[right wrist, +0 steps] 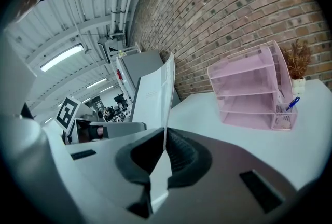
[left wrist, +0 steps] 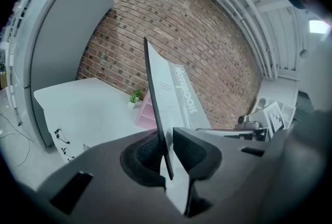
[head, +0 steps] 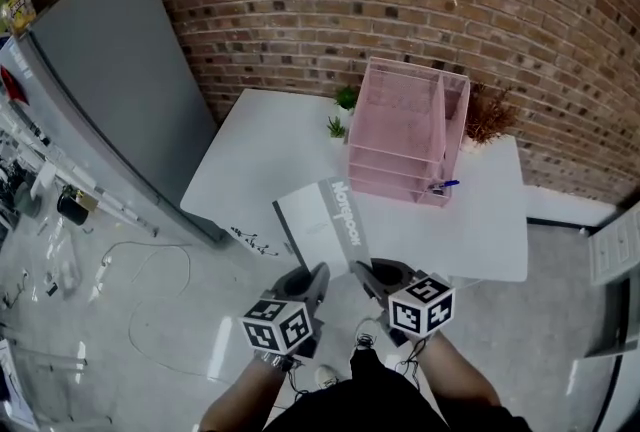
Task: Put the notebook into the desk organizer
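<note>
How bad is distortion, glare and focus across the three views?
Head view: strong fisheye, the brick wall bows; light even. Left gripper view: dark corners, notebook sharp. Right gripper view: dark corners, desk organizer clear, ceiling light bright.

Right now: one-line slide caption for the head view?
Head view: left gripper and right gripper clamp the notebook by its near edge, short of the pink desk organizer on the white table.

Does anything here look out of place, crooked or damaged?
Nothing spilled or broken. The notebook, clamped by the left gripper and the right gripper, is held askew to the desk organizer; small dark marks line the table edge.
</note>
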Available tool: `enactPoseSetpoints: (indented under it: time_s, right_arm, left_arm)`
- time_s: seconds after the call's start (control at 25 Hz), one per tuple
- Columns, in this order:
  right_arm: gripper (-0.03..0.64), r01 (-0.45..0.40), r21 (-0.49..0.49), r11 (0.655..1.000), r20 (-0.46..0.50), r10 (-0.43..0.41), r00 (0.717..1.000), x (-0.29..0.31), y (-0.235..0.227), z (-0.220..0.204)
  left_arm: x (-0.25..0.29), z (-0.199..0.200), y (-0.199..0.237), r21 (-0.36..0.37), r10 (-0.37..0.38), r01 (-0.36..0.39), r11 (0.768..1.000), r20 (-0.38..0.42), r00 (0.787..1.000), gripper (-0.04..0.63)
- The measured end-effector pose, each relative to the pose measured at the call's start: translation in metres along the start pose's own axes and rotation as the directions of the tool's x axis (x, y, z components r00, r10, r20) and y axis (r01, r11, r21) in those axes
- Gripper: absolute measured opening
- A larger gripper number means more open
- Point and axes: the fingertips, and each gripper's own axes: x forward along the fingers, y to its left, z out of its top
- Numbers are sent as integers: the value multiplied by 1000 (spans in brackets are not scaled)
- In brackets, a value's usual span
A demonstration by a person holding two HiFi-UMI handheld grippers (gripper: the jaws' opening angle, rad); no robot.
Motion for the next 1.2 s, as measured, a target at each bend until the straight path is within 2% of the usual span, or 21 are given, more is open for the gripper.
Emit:
enactPoseSetpoints:
  time_s: [0.44, 0.88, 1.2]
  right_arm:
    - [14, 21, 62, 998, -37, -19, 999, 4, -71, 10]
    - [14, 25, 132, 991, -100, -12, 995, 3, -123, -8]
    - [14, 15, 249, 968, -136, 20, 990, 4, -145, -26]
  left_arm:
    - [73, 0, -2, -27, -9, 8, 1000, -59, 998, 47]
    - [124, -25, -2, -80, -3, -8, 997, -145, 989, 48]
    - [142, -41, 0, -96, 8, -30, 995, -220, 976, 48]
